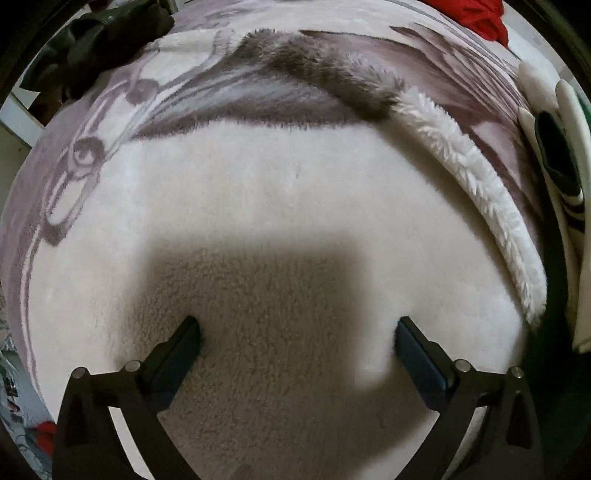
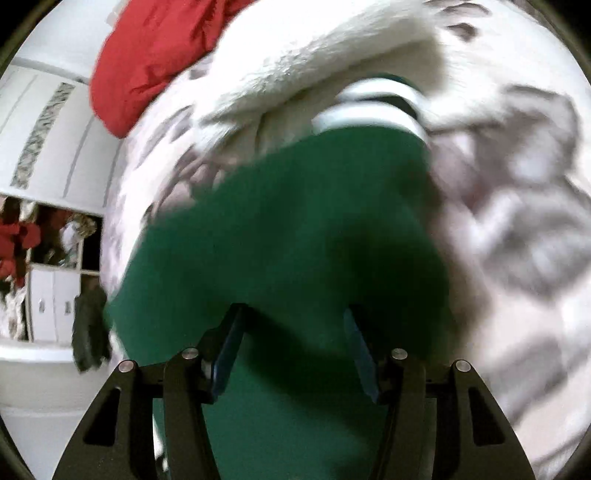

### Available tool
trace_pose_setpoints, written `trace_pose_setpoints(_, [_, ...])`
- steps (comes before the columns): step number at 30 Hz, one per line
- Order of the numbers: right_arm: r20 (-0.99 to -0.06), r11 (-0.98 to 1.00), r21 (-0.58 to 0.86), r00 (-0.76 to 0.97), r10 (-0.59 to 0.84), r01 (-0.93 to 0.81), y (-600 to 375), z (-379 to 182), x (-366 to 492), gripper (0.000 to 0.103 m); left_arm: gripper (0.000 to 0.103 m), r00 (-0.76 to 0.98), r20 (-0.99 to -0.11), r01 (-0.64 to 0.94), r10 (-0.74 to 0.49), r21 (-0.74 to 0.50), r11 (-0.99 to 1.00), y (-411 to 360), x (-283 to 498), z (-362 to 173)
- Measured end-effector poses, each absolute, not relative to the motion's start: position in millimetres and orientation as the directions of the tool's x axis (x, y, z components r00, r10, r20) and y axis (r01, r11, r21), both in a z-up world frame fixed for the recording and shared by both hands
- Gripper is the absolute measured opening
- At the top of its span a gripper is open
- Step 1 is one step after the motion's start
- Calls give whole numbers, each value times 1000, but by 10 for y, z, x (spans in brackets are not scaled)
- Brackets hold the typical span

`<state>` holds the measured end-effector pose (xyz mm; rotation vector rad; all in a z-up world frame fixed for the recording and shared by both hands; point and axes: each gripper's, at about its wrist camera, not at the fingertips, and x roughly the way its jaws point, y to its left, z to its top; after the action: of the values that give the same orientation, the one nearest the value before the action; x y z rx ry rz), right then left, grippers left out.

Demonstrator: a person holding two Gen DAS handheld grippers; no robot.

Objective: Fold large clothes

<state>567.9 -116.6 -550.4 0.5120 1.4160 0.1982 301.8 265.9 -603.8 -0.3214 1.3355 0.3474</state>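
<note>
Left wrist view looks almost straight down on a plush cream blanket [image 1: 280,192] that fills nearly everything, its near part plain and woolly, its far part printed with grey-mauve figures. A turned-over edge [image 1: 476,192] shows long white pile running down the right. The left gripper [image 1: 297,334] stands spread wide above the pile, nothing between its black fingers [image 1: 184,343], its own shadow lying under it. A red garment [image 1: 476,14] sits at the far edge, a dark garment [image 1: 107,40] at the far left, and a green-and-white striped piece [image 1: 565,177] lies just beside the blanket's right side.

From the right wrist, much blurred, that piece is a dark green garment [image 2: 295,236] with a white-banded cuff [image 2: 373,99], spread on the same blanket [image 2: 517,221]. The right gripper [image 2: 293,325] hangs part open over the green cloth, gripping nothing that I can see. Only this view shows the white cupboards [image 2: 48,295] at the left.
</note>
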Motion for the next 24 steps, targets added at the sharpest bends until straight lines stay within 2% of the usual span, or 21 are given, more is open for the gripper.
trace_pose_setpoints(3, [-917, 905, 398, 29, 398, 151, -985, -5948, 6079, 61, 103, 232, -968, -450, 90, -25, 893, 2686, 2948, -6029])
trace_pose_setpoints(6, [-936, 936, 351, 6, 351, 14, -805, -5750, 6127, 67, 103, 213, -973, -451, 94, -13, 893, 2698, 2970, -6052])
trace_pose_setpoints(11, [-875, 877, 480, 97, 475, 35, -1228, -5254, 5994, 67, 103, 162, -978, -458, 132, 44, 888, 2576, 3141, -5758])
trace_pose_setpoints(14, [-848, 841, 530, 101, 521, 110, -1586, -5212, 5794, 67, 103, 254, -959, -413, 123, 7, 911, 2394, 3420, -5282])
trace_pose_setpoints(17, [-849, 834, 529, 82, 523, 157, -1990, -5341, 5424, 67, 103, 330, -944, -346, -7, -128, 929, 2159, 3815, -5041])
trace_pose_setpoints(18, [-851, 833, 524, 75, 519, 175, -2049, -5416, 5356, 67, 103, 330, -938, -312, -109, -217, 925, 2052, 4040, -5058])
trace_pose_setpoints(21, [-839, 802, 534, 51, 542, 266, -2260, -5690, 5050, 67, 103, 283, -910, -238, -305, -374, 896, 1883, 4483, -5294])
trace_pose_setpoints(23, [-833, 784, 535, 42, 552, 317, -2449, -5816, 4883, 67, 101, 261, -884, -192, -388, -441, 877, 1638, 4692, -5440])
trace_pose_setpoints(24, [-828, 772, 537, 41, 559, 340, -2491, -5877, 4825, 67, 79, 274, -868, -167, -414, -467, 869, 1553, 4795, -5446])
